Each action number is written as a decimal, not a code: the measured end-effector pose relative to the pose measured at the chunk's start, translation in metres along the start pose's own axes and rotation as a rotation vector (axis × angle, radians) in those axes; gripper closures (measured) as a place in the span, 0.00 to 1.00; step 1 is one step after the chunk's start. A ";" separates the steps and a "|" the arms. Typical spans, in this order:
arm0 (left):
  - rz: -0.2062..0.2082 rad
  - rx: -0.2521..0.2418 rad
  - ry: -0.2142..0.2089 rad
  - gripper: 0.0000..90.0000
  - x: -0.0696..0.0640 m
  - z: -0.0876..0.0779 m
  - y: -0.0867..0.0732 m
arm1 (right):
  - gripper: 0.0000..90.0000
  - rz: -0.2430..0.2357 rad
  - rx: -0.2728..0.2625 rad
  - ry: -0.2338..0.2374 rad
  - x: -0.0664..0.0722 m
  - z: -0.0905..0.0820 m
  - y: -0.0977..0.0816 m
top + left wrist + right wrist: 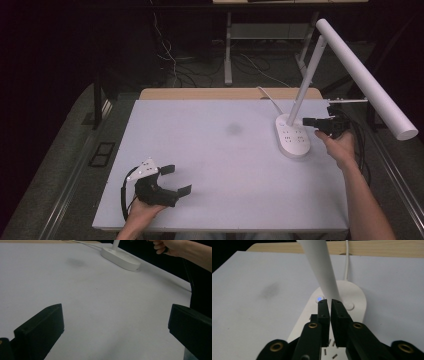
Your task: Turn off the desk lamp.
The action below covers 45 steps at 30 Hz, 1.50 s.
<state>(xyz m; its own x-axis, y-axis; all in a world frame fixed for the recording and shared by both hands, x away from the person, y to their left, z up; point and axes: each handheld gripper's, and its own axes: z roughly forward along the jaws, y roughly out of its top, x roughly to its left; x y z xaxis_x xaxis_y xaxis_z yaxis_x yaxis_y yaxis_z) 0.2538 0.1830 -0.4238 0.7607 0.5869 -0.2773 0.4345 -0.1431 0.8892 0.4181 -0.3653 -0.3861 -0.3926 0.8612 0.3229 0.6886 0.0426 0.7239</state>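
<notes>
Hovering over the lamp base [352,302], the right gripper's [330,301] near-closed fingers grip nothing.

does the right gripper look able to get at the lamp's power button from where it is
Probably yes: the right gripper, jaws almost together with nothing between them, hovers over the lamp base, just beside the blue-lit power button. Only the lamp stem stands close by.

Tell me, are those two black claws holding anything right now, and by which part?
Nothing is held. The right gripper hangs nearly shut above the desk lamp's base with nothing between its jaws, and the left gripper rests open over the bare table.
</notes>
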 end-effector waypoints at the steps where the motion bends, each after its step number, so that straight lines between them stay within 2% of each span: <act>1: -0.001 -0.001 0.000 0.00 0.000 0.000 0.000 | 0.93 0.002 -0.001 0.003 0.002 -0.002 -0.001; 7: -0.002 -0.007 0.006 0.00 0.000 -0.001 0.000 | 0.82 0.011 -0.020 0.032 0.013 -0.014 -0.007; 10: -0.009 -0.013 0.009 0.00 0.001 -0.002 0.000 | 0.75 -0.016 -0.044 0.046 0.021 -0.018 -0.010; 15: -0.007 -0.016 0.010 0.00 0.000 -0.003 0.000 | 0.59 -0.048 -0.049 0.064 0.038 -0.024 -0.017; 17: -0.006 -0.016 0.009 0.00 0.000 -0.003 0.000 | 0.51 -0.048 -0.058 0.077 0.045 -0.026 -0.021; 20: -0.002 -0.012 0.008 0.00 0.000 -0.003 0.000 | 0.36 -0.055 -0.052 0.065 0.056 -0.028 -0.028; 23: -0.003 -0.010 0.011 0.00 -0.001 -0.003 -0.001 | 0.16 -0.087 -0.038 0.051 0.067 -0.031 -0.034; 25: -0.004 -0.012 0.013 0.00 -0.001 -0.003 -0.001 | 0.12 -0.084 -0.051 0.070 0.072 -0.034 -0.039; 27: -0.006 -0.013 0.014 0.00 -0.001 -0.003 -0.001 | 0.00 -0.079 -0.060 0.104 0.077 -0.038 -0.045; 35: -0.009 -0.016 0.019 0.00 -0.001 -0.004 -0.001 | 0.01 -0.099 -0.083 0.142 0.089 -0.050 -0.064; 45: -0.006 -0.016 0.020 0.00 -0.001 -0.005 -0.001 | 0.01 -0.107 -0.081 0.170 0.100 -0.054 -0.091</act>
<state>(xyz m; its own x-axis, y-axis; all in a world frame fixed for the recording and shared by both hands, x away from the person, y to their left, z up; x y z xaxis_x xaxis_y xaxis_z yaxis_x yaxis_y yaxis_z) 0.2504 0.1870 -0.4226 0.7483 0.6034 -0.2756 0.4314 -0.1271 0.8932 0.2832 -0.3109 -0.3866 -0.5625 0.7561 0.3345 0.5886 0.0821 0.8042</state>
